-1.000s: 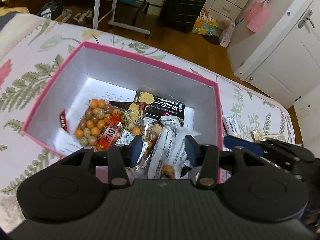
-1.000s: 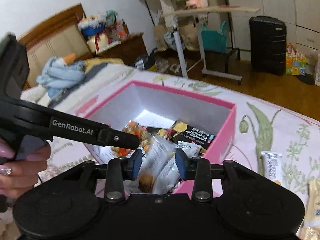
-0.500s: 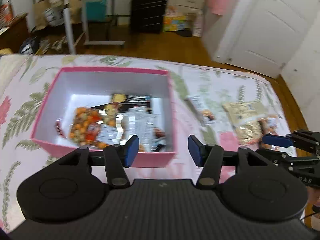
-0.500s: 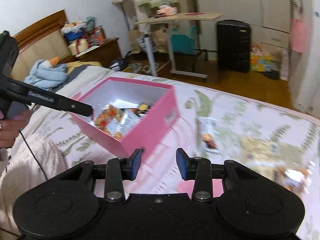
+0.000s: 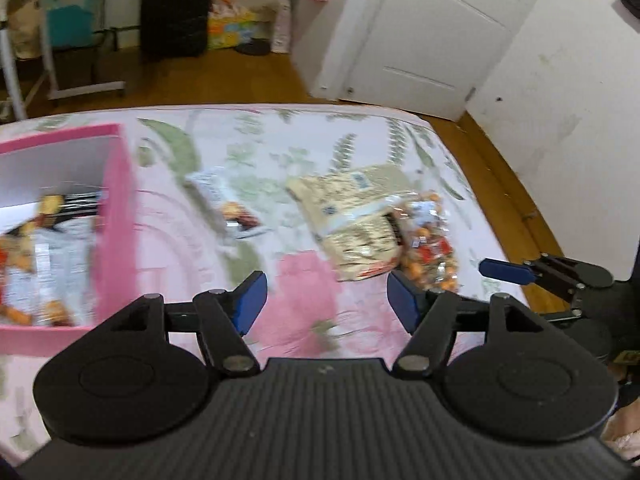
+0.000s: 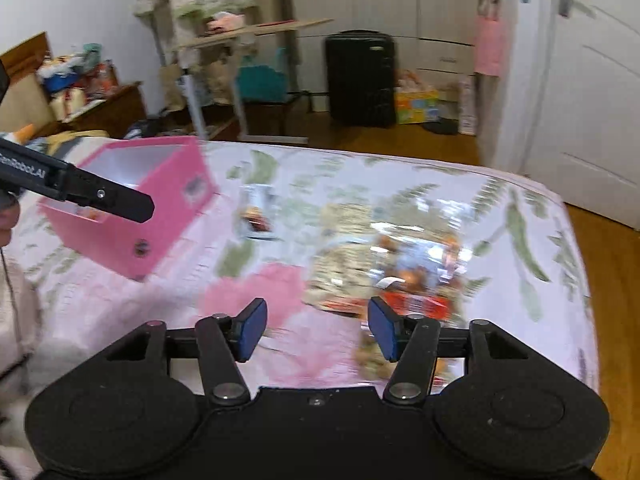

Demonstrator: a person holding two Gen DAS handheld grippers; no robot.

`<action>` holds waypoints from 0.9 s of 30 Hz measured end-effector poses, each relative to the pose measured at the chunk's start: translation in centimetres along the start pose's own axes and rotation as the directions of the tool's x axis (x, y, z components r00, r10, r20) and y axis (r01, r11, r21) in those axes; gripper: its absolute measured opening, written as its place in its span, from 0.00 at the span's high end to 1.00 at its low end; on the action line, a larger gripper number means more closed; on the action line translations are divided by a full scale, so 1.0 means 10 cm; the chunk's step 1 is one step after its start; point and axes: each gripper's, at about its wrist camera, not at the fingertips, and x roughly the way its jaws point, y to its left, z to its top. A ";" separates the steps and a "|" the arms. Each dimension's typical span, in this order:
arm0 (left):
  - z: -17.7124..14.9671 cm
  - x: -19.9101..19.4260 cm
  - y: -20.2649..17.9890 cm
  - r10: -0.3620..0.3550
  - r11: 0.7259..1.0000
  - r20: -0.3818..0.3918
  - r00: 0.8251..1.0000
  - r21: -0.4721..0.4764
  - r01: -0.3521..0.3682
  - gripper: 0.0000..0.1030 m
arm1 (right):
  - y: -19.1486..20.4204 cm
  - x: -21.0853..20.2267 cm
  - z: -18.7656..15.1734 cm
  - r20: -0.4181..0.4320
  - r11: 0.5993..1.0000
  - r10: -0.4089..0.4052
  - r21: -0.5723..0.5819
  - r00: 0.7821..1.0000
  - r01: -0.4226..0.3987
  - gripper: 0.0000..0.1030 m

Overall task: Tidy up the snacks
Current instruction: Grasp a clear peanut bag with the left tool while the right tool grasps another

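**Bedspread, snacks and clearances**

Left gripper [image 5: 323, 300]: jaws opening, nothing between. Right gripper [image 6: 317, 330]: same. Pink box [image 5: 116, 216] sits far left of both. Beige snack bag [image 5: 352, 216] and small packet [image 5: 224, 204] lie ahead on bare floral bedspread [image 5: 440, 148]; bed edge beyond.

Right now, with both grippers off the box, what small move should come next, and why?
Probably ease the right gripper down onto the orange candy bag just ahead of it. Its jaws are opening with nothing between them, and that bag, the beige bag and a small packet lie outside the pink box.
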 end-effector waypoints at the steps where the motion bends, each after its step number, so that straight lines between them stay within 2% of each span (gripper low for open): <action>1: -0.01 0.09 -0.04 -0.010 1.000 -0.004 1.000 0.004 0.010 0.36 | -0.06 0.04 -0.04 0.005 1.000 -0.015 0.002 1.000 0.015 0.22; 2: -0.01 0.20 -0.10 -0.024 1.000 -0.009 1.000 0.008 0.024 0.36 | -0.13 0.08 -0.09 0.016 1.000 -0.028 0.002 0.999 0.028 0.14; 7: -0.04 0.66 -0.30 -0.085 0.996 -0.041 0.996 -0.031 0.084 0.37 | -0.37 0.38 -0.30 0.038 0.997 -0.074 -0.033 0.997 0.075 0.08; 10: -0.04 0.93 -0.41 -0.116 0.992 -0.060 0.991 -0.057 0.112 0.37 | -0.53 0.60 -0.40 0.028 0.993 -0.119 0.000 0.992 0.119 0.08; 11: -0.05 1.00 -0.44 -0.119 0.992 -0.058 0.991 -0.055 0.116 0.37 | -0.56 0.66 -0.43 0.031 0.990 -0.143 0.009 0.989 0.143 0.04; 12: -0.05 1.09 -0.47 -0.122 0.992 -0.053 0.991 -0.049 0.119 0.37 | -0.60 0.69 -0.46 0.041 0.990 -0.139 0.013 0.989 0.138 0.00; 14: -0.06 1.28 -0.54 -0.129 0.991 -0.046 0.991 -0.040 0.127 0.37 | -0.66 0.73 -0.51 0.071 0.995 -0.094 0.033 0.993 0.092 0.00; 17: -0.10 1.55 -0.59 -0.127 0.991 -0.069 0.990 -0.057 0.123 0.38 | -0.73 0.86 -0.53 0.017 0.998 -0.012 0.070 1.000 0.011 0.00; 20: -0.15 1.72 -0.55 -0.131 0.987 -0.095 0.987 -0.104 0.121 0.40 | -0.71 0.97 -0.54 -0.019 0.998 -0.037 0.057 0.999 0.038 0.00; 21: -0.16 1.72 -0.53 -0.149 0.983 -0.085 0.985 -0.119 0.138 0.43 | -0.68 0.97 -0.54 -0.012 0.998 -0.044 0.044 0.999 0.044 0.00; 24: -0.17 1.73 -0.45 -0.237 0.959 -0.101 0.966 -0.186 0.216 0.66 | -0.60 0.99 -0.54 -0.022 0.997 -0.074 0.013 0.997 0.074 0.03; 27: -0.17 1.76 -0.39 -0.272 0.935 -0.142 0.952 -0.273 0.226 0.66 | -0.55 0.96 -0.51 -0.044 0.993 -0.105 0.047 0.993 0.107 0.05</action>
